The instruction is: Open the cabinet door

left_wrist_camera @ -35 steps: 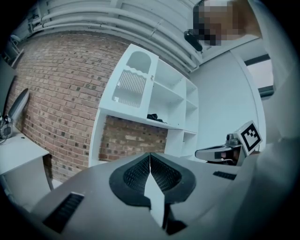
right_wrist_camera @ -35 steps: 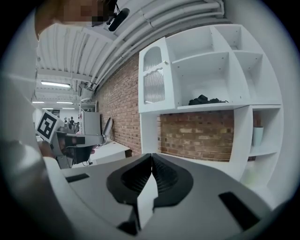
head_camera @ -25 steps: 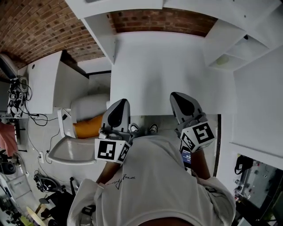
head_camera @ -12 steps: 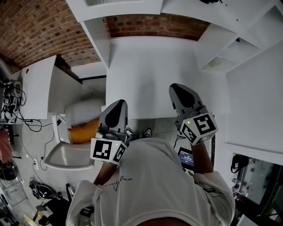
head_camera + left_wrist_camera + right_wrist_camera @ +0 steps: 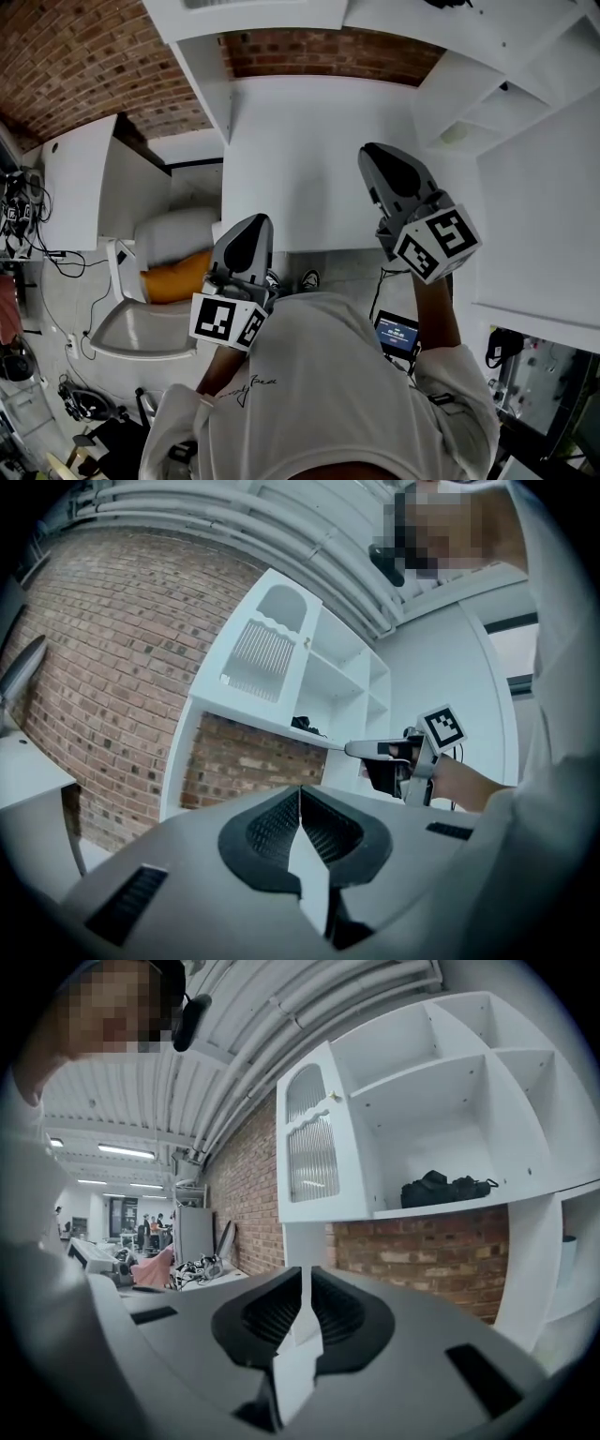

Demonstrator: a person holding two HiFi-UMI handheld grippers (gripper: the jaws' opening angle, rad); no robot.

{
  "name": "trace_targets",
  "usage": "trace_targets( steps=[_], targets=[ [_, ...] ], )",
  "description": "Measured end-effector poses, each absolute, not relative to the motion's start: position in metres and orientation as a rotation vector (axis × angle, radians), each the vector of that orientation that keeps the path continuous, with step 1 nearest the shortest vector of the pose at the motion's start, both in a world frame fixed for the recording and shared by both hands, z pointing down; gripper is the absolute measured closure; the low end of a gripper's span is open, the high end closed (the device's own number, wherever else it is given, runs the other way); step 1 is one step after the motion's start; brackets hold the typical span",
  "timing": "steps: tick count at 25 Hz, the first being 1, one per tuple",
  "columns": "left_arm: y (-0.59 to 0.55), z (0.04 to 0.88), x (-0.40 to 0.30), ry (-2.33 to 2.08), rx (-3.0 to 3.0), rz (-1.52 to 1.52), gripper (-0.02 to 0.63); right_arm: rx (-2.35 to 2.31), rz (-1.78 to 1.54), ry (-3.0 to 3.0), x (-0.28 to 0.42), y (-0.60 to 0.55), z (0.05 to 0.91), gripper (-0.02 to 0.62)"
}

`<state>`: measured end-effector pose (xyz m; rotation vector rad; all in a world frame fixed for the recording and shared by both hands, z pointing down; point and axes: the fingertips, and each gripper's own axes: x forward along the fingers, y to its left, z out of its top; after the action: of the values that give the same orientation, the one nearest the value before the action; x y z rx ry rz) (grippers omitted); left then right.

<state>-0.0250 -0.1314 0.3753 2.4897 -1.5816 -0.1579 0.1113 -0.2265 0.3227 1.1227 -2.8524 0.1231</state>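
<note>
Lifted the right gripper (image 5: 377,159) higher toward the white shelving than a second ago; keeps its jaws pressed together on nothing. Holds the left gripper (image 5: 255,225) lower, to its left, likewise closed and empty. Leaves the ribbed-glass cabinet door (image 5: 314,1147) untouched, well ahead, above and left of the right gripper's tips. Cannot read the small screen (image 5: 397,333) under the right wrist.

cabinet door (image 5: 314,1162): was white, ribbed pane
shelving (image 5: 450,1082), right of cabinet door: was white
wall (image 5: 246,1194), left of cabinet door: was red-brown brick
bag (image 5: 445,1188), right of cabinet door: was black
right gripper (image 5: 307,1283): was grey, black ribbing
</note>
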Motion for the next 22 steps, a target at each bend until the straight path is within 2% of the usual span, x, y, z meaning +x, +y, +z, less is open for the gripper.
trace_targets(
  steps=[22],
  targets=[
    [-0.136,0.379,-0.041,-1.612,2.474,-0.154,0.589,1.139,-0.037,-2.885,0.090,-0.300,0.268,0.566]
  ],
)
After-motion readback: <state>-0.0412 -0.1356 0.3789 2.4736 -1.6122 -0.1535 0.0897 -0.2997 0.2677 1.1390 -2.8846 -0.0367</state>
